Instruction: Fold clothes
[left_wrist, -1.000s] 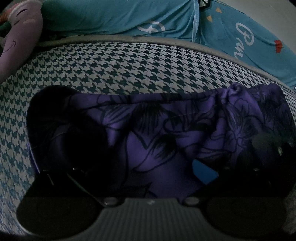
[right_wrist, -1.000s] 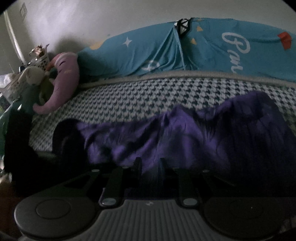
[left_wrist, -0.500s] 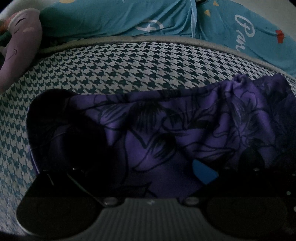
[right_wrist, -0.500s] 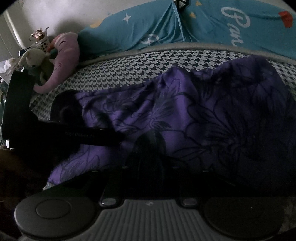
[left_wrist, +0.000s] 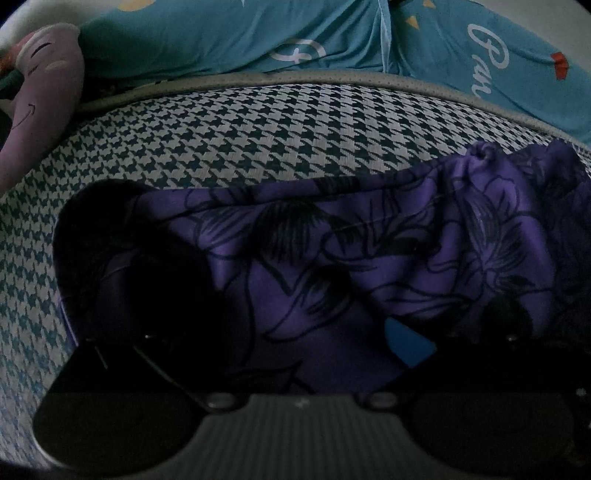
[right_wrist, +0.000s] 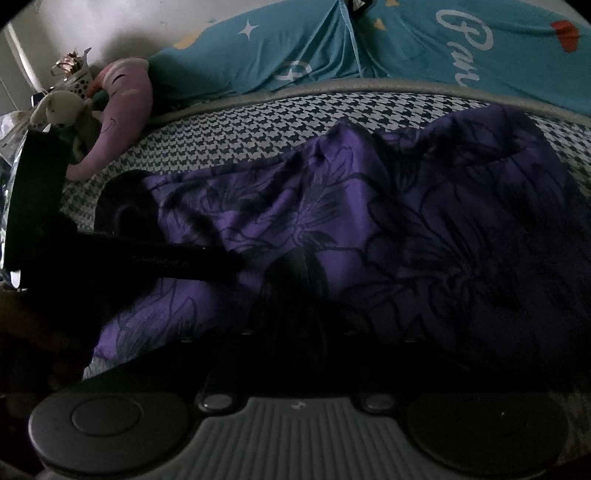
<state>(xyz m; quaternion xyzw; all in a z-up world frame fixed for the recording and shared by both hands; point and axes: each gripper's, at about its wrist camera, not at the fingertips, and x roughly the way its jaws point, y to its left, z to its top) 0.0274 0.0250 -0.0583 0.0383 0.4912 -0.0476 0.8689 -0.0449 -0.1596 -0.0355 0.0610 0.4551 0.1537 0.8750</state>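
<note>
Purple floral garment (left_wrist: 332, 266) lies rumpled on your houndstooth mattress (left_wrist: 258, 133): thin, limp, slippery-looking, best pinched at its hemmed edge. Your right gripper (right_wrist: 295, 295) looks nearly closed on a dark gathered fold. Left gripper (left_wrist: 295, 332): grip unclear. Only the right view shows the plush toys (right_wrist: 74, 110).
</note>
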